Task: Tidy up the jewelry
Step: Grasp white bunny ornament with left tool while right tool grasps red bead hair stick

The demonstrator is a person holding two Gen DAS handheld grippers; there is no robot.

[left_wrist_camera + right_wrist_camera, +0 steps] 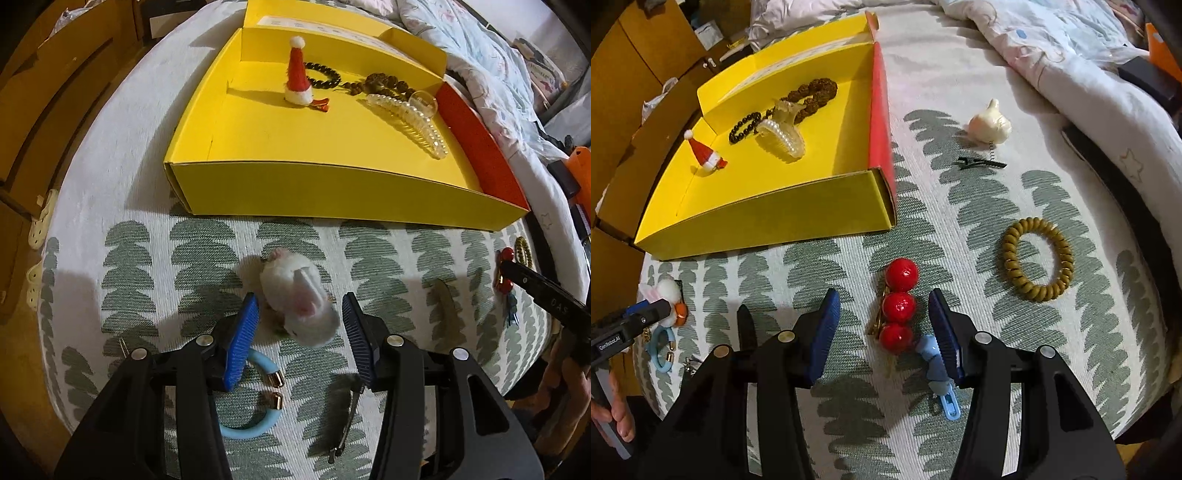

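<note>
Working over the patterned bedspread (960, 92), we have the yellow box (295, 184) at 12 o'clock from the left gripper and at 10 o'clock from the right one; it already holds a Santa-hat clip (297, 75), two bead bracelets, and a pearl claw (410, 123). Our left gripper (301, 314) stands open, its jaws either side of the white plush clip (301, 299) and not yet pressing it. That clip looks soft and light, so we judge it will squash; better to pinch low, near its hidden metal base. Our right gripper (884, 317) is likewise spread wide, straddling the red-ball clip (897, 306). Those balls look hard, glossy and slippery, so we would close across the middle ball. At 2 o'clock from the right gripper lies the coil tie (1038, 258), springy and easy; farther at 1 o'clock sits a cream clip (990, 123). Under the left finger rests a blue ring (258, 406).
</note>
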